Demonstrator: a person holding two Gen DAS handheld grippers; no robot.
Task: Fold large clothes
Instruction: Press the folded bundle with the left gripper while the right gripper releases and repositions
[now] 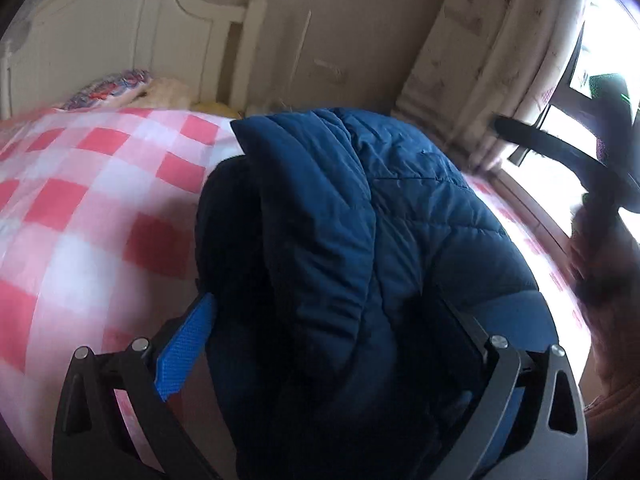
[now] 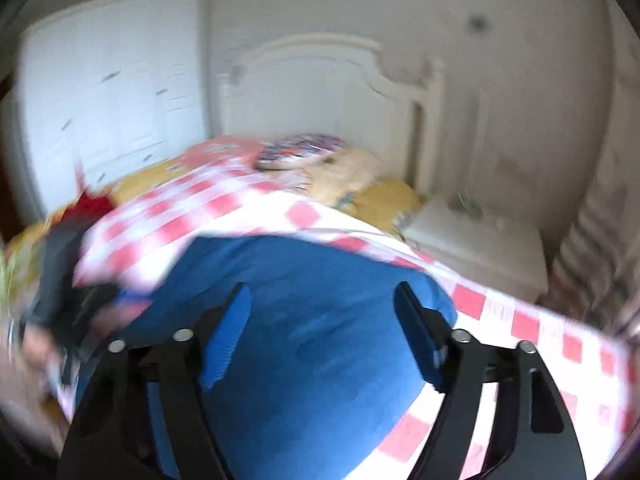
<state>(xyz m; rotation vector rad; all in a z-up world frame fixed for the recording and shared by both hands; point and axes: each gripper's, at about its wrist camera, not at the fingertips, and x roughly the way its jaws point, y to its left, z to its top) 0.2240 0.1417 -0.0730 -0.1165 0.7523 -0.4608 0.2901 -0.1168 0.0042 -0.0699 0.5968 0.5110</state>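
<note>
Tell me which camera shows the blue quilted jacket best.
The left wrist view: the blue quilted jacket is sharp there, showing stitching and bunched folds. The right wrist view shows the jacket only as a blurred blue mass on the checked bedspread.

The bed stands with its white headboard against the wall. A red-and-white checked cover is spread over most of it, with a yellow sheet showing beyond the cover's edge near the head. A blue padded jacket lies bunched on the checked cover, folded over on itself. Up near the headboard rest a patterned pillow and, just beside it, a cream soft toy. At the far edge sits a blurred heap of red and dark clothing.
</note>
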